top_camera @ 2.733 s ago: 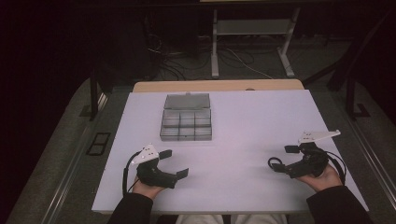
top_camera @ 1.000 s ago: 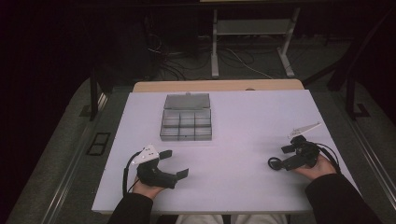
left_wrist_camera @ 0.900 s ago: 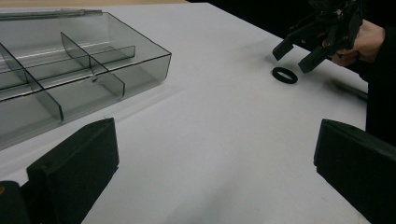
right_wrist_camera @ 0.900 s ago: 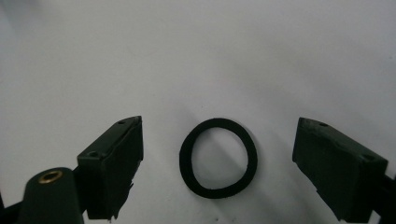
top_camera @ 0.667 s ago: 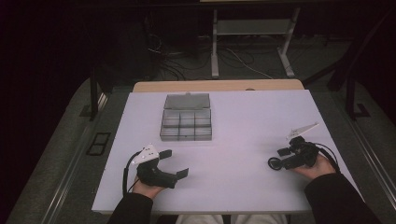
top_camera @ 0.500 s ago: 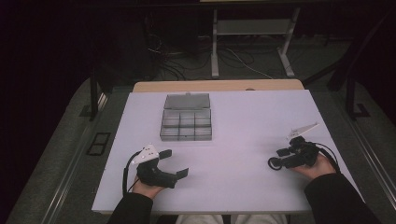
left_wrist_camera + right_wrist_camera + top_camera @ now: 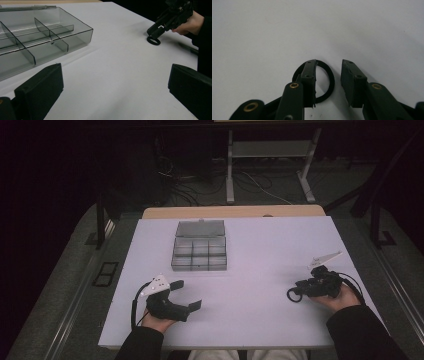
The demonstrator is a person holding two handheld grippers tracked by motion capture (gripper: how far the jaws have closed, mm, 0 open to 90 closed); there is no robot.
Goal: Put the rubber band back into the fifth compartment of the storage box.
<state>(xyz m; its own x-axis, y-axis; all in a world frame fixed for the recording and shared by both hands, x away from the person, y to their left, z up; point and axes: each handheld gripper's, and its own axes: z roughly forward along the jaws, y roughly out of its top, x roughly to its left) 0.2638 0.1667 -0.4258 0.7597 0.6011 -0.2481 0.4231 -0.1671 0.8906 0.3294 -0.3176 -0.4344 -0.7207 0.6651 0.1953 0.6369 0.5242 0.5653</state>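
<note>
The right claw [image 7: 300, 291] is tipped down onto the bench [image 7: 260, 255] near its right edge, its jaws narrowed but not together; they have just been closing. In the right gripper view a black ring [image 7: 329, 82] lies flat on the white surface under the tips: one jaw stands over the ring's hollow, inside its near left rim, and the other stands outside its right rim, with a clear gap between that jaw and the ring. So one side of the ring lies between the jaws, but the pads do not press on it, and nothing is gripped. In the left gripper view the same ring [image 7: 153, 40] rests on the bench just below the right claw's [image 7: 155, 30] tips, with the person's right hand [image 7: 188, 23] behind it.

The left claw [image 7: 186, 294] sits low over the near left part of the bench, held in the left hand [image 7: 157, 320], its jaws spread wide and empty, with bare surface between them.

Farther back, towards the middle of the bench and well apart from both claws, stands a clear plastic compartment box [image 7: 199, 252], its lid [image 7: 200, 227] folded open behind it.
</note>
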